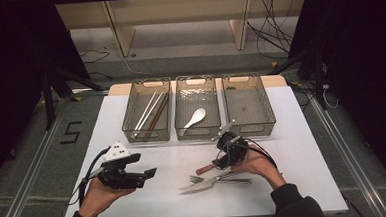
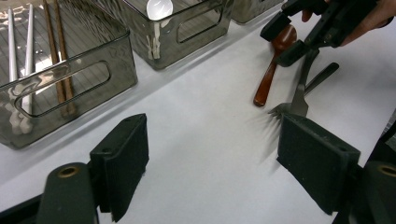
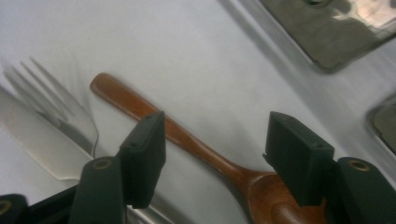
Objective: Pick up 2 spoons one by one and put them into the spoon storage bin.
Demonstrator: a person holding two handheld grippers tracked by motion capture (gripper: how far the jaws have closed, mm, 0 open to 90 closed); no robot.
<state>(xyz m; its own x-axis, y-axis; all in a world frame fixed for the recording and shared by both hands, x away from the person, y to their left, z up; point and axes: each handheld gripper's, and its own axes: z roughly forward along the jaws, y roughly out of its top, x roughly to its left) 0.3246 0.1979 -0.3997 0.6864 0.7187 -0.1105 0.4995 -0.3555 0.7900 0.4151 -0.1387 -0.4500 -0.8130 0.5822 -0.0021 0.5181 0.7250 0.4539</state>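
right gripper hanging over the near right part of the white table, jaws spread wide, nothing pinched between them. wooden spoon lying flat right beneath, handle passing under the gap between the two black pads, bowl end tucked low by the right-hand pad in the right gripper view. pads not pressing on the wood; hard to tell whether a tip brushes it. from the high view, spoon handle poking out to the left of the gripper, the rest covered by the hand. fork and knife just near of the spoon, side by side, fork tines pointing left. in the left gripper view, spoon sitting directly under the other gripper's black jaws, fork just beside it.

left gripper held at the near left, well apart from the spoon, jaws wide and empty, aimed right across the table.

three clear bins along the far edge: left bin with chopsticks, middle bin with a white spoon, right bin beyond the right hand.
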